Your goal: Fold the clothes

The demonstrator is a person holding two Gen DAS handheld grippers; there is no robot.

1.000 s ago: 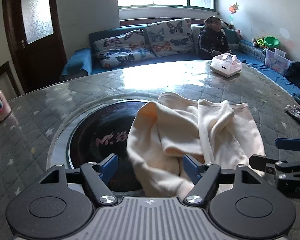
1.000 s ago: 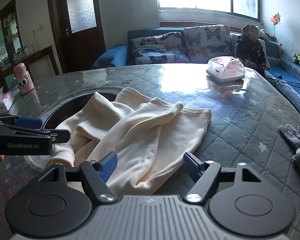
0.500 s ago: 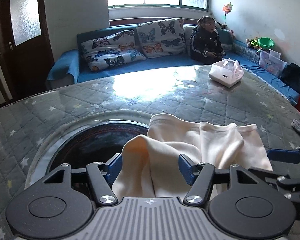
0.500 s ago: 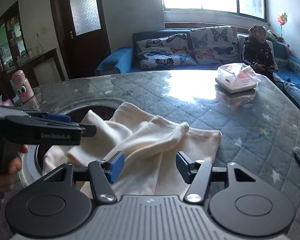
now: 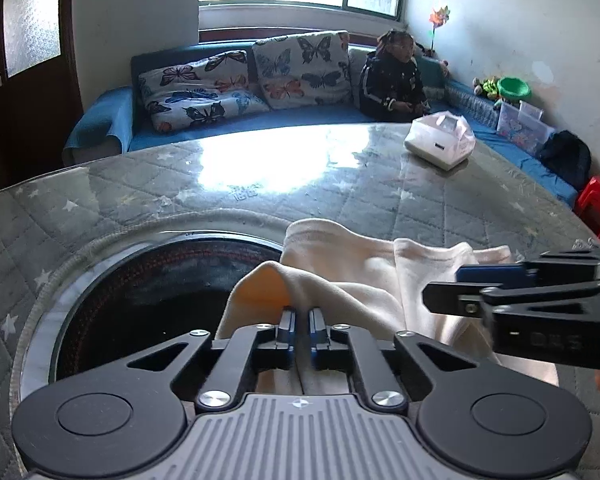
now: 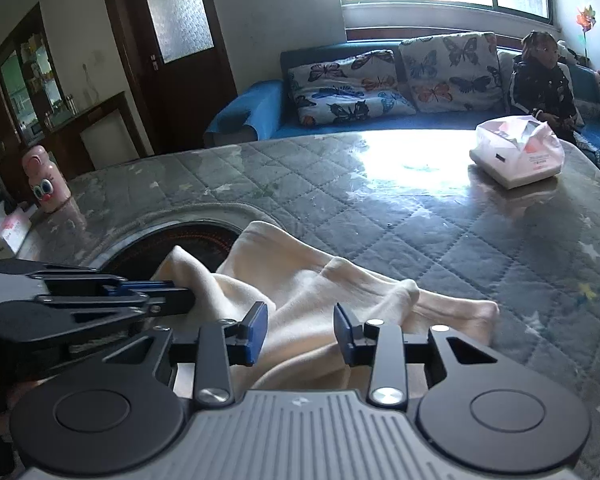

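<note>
A cream garment (image 5: 364, 276) (image 6: 312, 284) lies crumpled on the quilted grey table, partly over the round dark inset. My left gripper (image 5: 302, 320) is shut on a raised fold at the garment's near left edge; it also shows from the side in the right wrist view (image 6: 180, 294), pinching cloth. My right gripper (image 6: 300, 326) is open, its blue pads on either side of a ridge of the garment without pinching it. The right gripper also appears at the right of the left wrist view (image 5: 460, 284).
A round dark inset (image 5: 148, 304) sits in the table (image 6: 440, 216) to the left. A white bagged box (image 6: 516, 156) stands at the far right, a pink bottle (image 6: 46, 184) at the far left. A person (image 6: 544, 80) sits on the blue sofa (image 5: 260, 120) behind.
My left gripper has gone from open to shut on the garment's fold. My right gripper has moved in over the cloth and narrowed, staying open.
</note>
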